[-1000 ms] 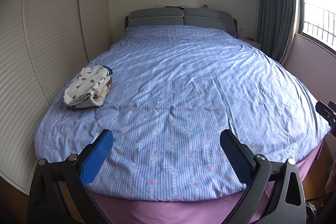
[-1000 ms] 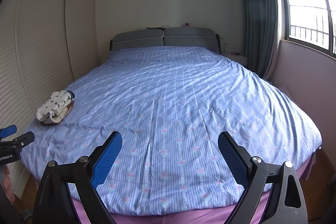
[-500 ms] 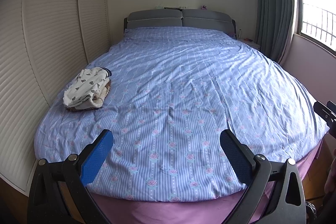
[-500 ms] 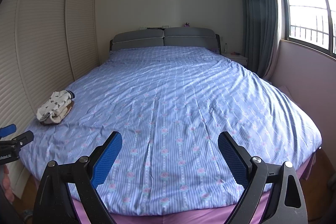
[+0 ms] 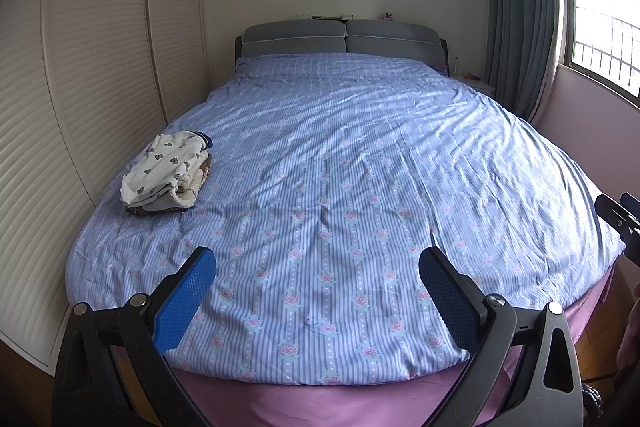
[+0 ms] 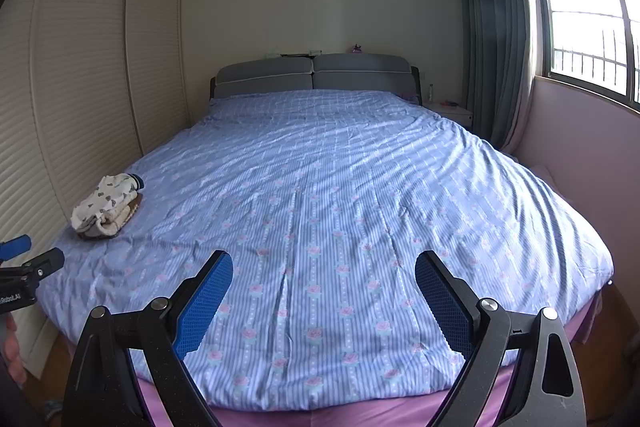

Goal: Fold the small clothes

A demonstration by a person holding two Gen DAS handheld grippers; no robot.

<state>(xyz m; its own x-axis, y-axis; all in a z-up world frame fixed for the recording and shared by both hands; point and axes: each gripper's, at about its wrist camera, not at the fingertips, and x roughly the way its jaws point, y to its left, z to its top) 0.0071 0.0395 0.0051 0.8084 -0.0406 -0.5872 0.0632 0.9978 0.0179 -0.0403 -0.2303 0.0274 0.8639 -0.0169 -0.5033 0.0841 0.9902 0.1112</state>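
1. Left tongs (image 5: pixel 316 283) hang over the bed's foot edge, spread wide, holding nothing.
2. Right tongs (image 6: pixel 324 287) do likewise, gaping and empty.
3. The bed (image 5: pixel 360 167) carries a blue striped cover.
4. Folded clothes (image 5: pixel 168 169) sit stacked by its left edge, well apart from both tongs.
5. A headboard (image 6: pixel 312 75) stands at the far end.

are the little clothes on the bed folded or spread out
Folded. The small clothes sit as a compact stacked pile near the left edge of the bed, layers showing at its side.
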